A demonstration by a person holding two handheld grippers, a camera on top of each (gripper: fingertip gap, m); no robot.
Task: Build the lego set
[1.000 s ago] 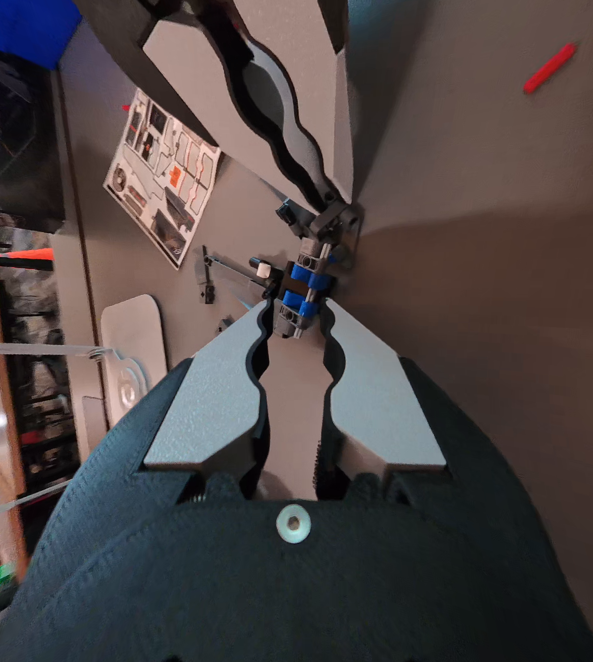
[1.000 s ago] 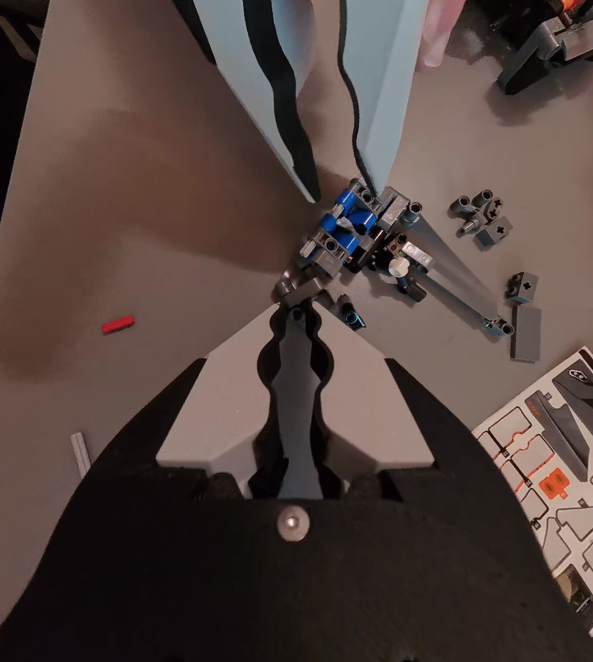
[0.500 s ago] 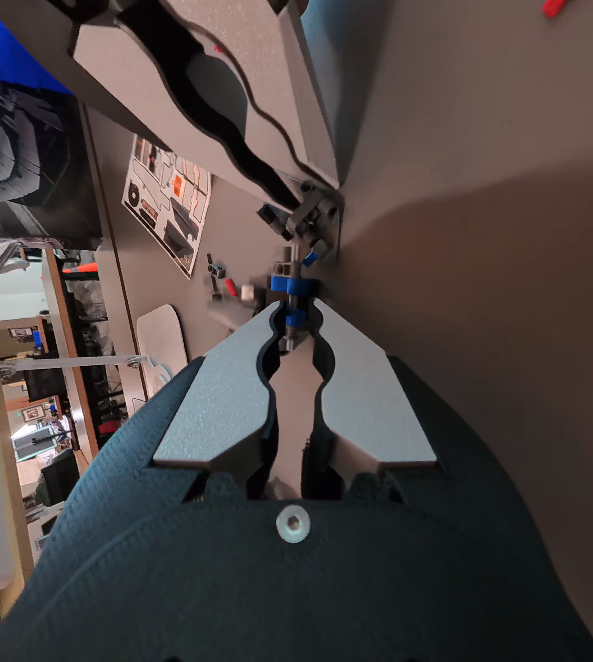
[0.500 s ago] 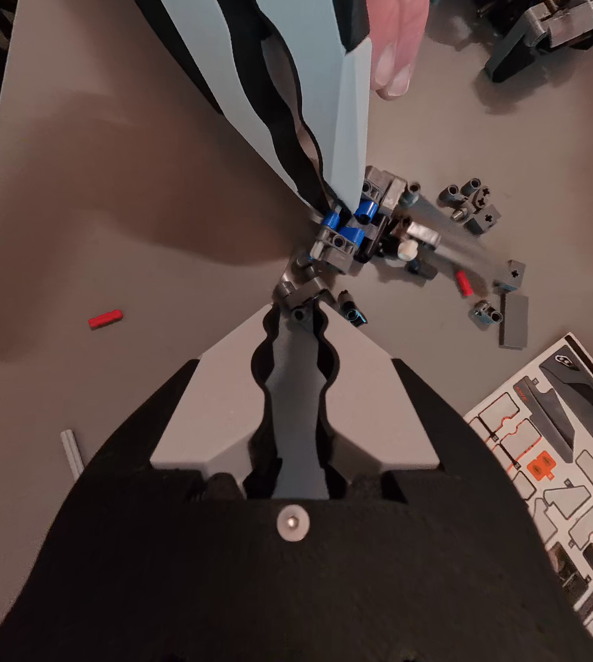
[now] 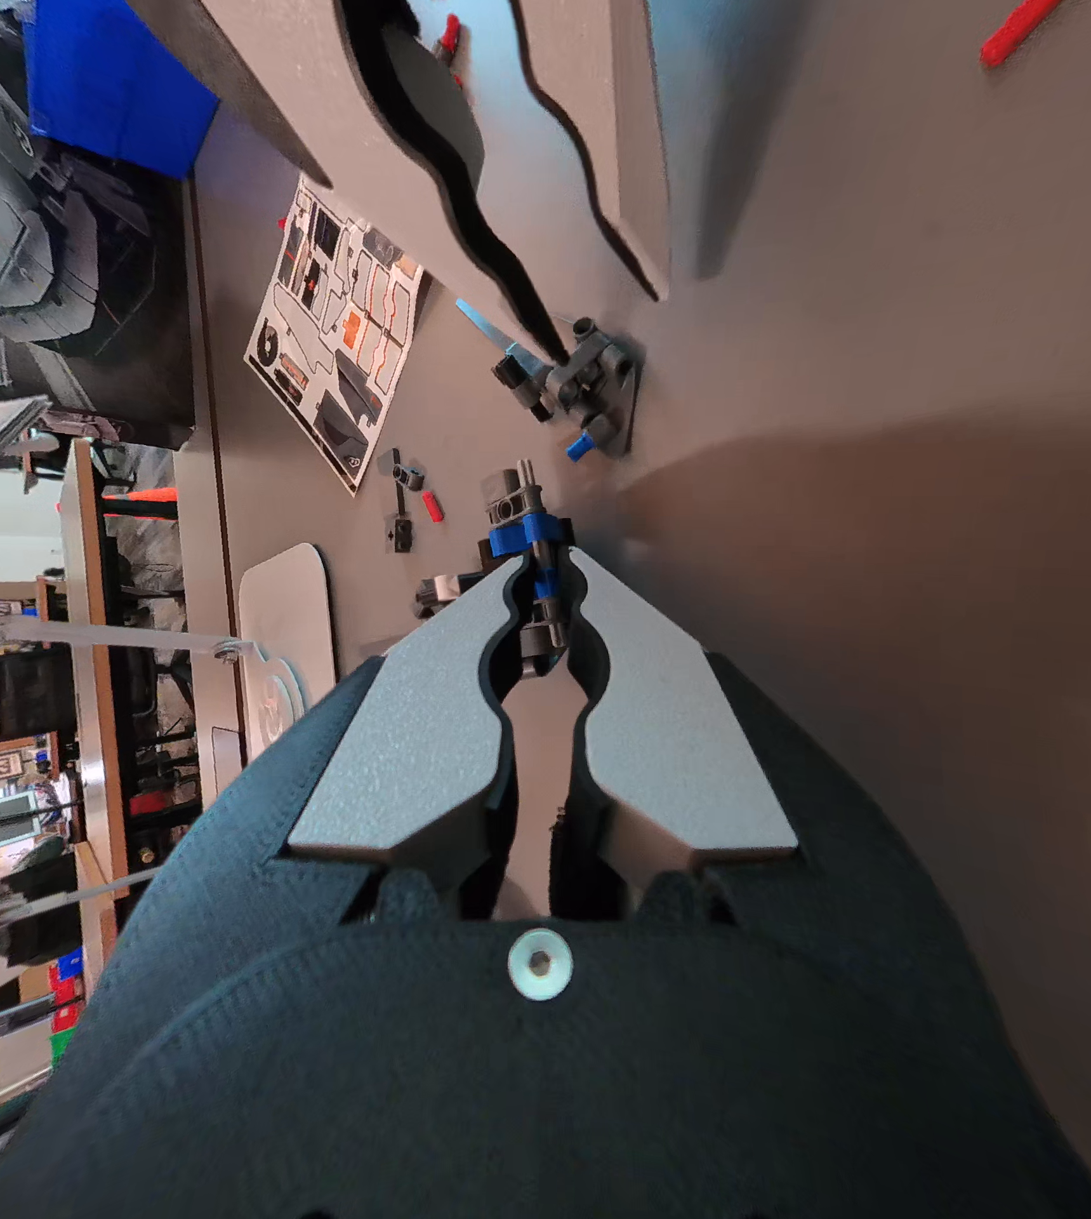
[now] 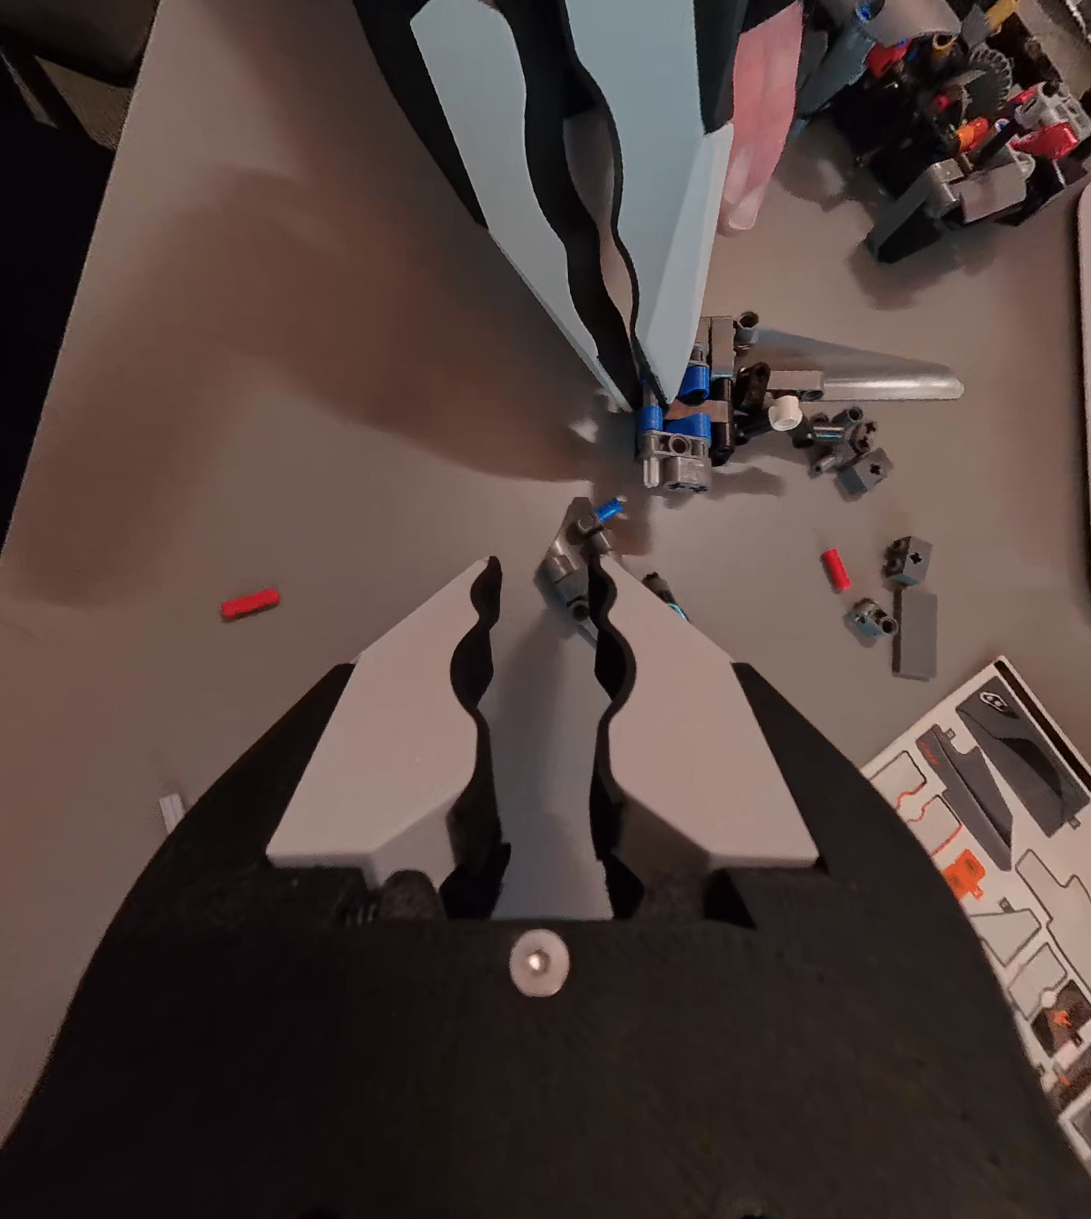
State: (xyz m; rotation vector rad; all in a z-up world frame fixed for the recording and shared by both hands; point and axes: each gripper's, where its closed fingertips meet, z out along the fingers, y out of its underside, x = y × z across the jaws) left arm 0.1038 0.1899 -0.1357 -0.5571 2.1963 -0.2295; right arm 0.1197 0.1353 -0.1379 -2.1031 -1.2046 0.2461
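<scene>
Left gripper (image 5: 546,580) is clamping the blue-and-grey sub-assembly (image 5: 532,561) near the middle of the table (image 5: 925,593); right gripper (image 6: 546,580) is hovering with jaws parted wide and empty, the small grey connector piece (image 6: 572,561) lying just beyond its tips, against the right finger; judgement: centre the jaws on the connector before closing, keeping the blue pin (image 6: 607,509) aligned with the sub-assembly's hole; the receiving hole is hard to make out, and whether the connector is resting on the table cannot be told.

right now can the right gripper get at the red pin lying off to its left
Probably yes. The right gripper is open and holds nothing, and the red pin lies alone on bare table, nothing between them. The small grey piece sits by its fingers, easily cleared.
</scene>
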